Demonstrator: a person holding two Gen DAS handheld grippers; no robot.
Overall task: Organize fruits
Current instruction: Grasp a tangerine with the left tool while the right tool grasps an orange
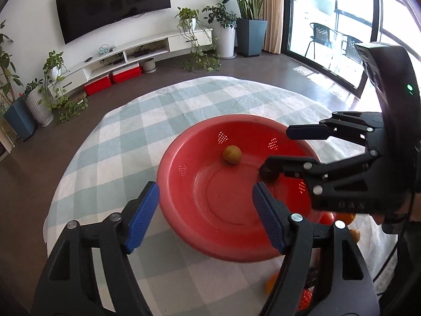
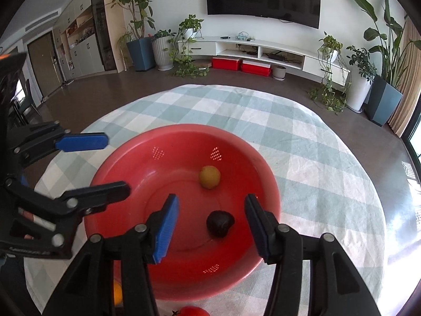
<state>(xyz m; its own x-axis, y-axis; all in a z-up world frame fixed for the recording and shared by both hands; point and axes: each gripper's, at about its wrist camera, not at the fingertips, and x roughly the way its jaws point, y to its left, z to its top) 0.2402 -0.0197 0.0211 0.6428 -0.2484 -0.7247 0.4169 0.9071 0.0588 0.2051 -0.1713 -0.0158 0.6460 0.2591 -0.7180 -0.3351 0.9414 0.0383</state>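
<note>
A red bowl (image 1: 184,184) (image 2: 126,173) sits on the checked tablecloth. Inside it lie a round yellow-brown fruit (image 1: 232,154) (image 2: 209,177) and a dark, almost black fruit (image 2: 220,223), which the right gripper's finger mostly hides in the left wrist view (image 1: 268,175). My left gripper (image 1: 205,216) is open and empty over the bowl's near left rim. My right gripper (image 2: 210,229) is open, hovering over the bowl with the dark fruit lying loose between its fingers. Orange and red fruits (image 1: 347,217) lie on the cloth beside the bowl; a red one (image 2: 190,311) and an orange one (image 2: 117,293) show near the bowl's near edge.
The checked tablecloth (image 1: 126,137) (image 2: 315,173) covers a round table with a dark floor around it. A TV, white cabinet, red boxes (image 2: 240,64) and potted plants stand at the far wall. Glass doors (image 1: 329,26) are at the right.
</note>
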